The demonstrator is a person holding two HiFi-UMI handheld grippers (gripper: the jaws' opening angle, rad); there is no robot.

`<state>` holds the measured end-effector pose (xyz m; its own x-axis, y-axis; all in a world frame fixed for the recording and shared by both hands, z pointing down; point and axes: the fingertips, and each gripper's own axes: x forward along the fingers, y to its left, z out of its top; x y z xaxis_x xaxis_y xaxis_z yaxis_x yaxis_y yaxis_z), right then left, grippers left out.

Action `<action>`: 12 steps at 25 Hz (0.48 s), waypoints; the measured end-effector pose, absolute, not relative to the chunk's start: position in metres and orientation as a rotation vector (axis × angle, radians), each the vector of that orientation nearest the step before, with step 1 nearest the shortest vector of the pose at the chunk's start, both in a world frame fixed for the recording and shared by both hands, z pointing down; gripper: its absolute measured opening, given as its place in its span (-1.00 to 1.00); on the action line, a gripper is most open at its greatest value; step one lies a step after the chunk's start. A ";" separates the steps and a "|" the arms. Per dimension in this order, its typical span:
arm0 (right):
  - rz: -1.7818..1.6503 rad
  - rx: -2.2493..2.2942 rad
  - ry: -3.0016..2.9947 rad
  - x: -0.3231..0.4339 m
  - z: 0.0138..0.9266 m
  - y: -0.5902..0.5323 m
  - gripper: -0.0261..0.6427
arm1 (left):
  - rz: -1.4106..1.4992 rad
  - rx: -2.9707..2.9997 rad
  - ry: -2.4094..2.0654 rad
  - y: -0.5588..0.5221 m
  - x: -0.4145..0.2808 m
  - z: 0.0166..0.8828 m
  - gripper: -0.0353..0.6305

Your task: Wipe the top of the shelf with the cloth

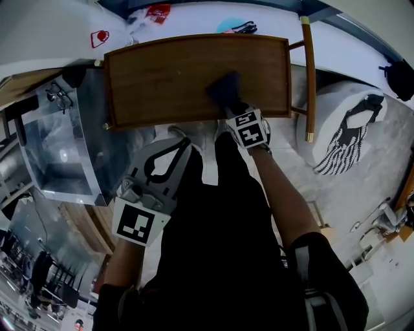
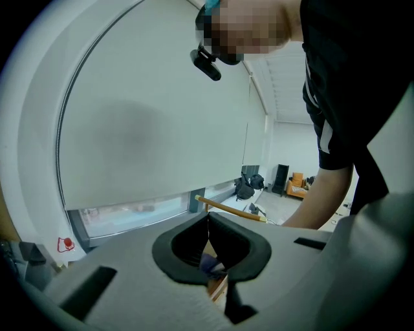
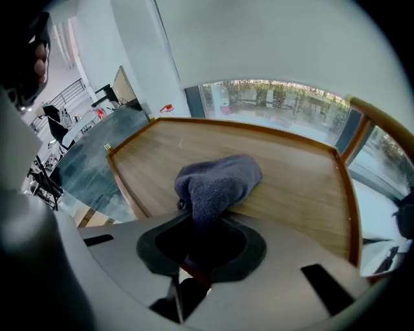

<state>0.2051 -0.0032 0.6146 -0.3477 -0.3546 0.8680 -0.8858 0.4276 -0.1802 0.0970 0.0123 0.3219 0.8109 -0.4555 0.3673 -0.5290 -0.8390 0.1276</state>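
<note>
The shelf top (image 1: 162,77) is a brown wooden tray-like board with a raised rim, straight ahead in the head view. A dark grey-blue cloth (image 1: 224,86) lies bunched on its right half. My right gripper (image 1: 234,106) is shut on the cloth's near end and presses it to the wood. In the right gripper view the cloth (image 3: 223,180) runs from the board (image 3: 297,187) down between the jaws of that gripper (image 3: 200,216). My left gripper (image 1: 176,147) hangs below the shelf's front edge, close to my body, shut and empty. Its view (image 2: 208,218) faces up at a pale blind.
A shiny glass-topped table (image 1: 58,149) stands left of the shelf. On the right are a wooden upright (image 1: 309,77) of the shelf frame and a white round seat (image 1: 336,116) with a striped cloth (image 1: 339,152). A white surface (image 1: 194,16) with small items lies beyond.
</note>
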 end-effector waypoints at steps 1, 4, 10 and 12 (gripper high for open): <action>0.866 1.068 -1.889 0.213 0.614 -0.003 -0.75 | 0.479 2.778 -0.752 0.012 0.103 0.322 -0.83; 0.881 1.105 -1.859 0.237 0.614 0.000 -0.75 | 0.475 2.791 -0.721 0.012 0.119 0.321 -0.83; 0.907 1.163 -1.802 0.278 0.614 0.004 -0.75 | 0.474 2.816 -0.667 0.009 0.146 0.319 -0.83; 0.913 1.178 -1.785 0.288 0.614 0.006 -0.75 | 0.473 2.821 -0.653 0.008 0.152 0.318 -0.83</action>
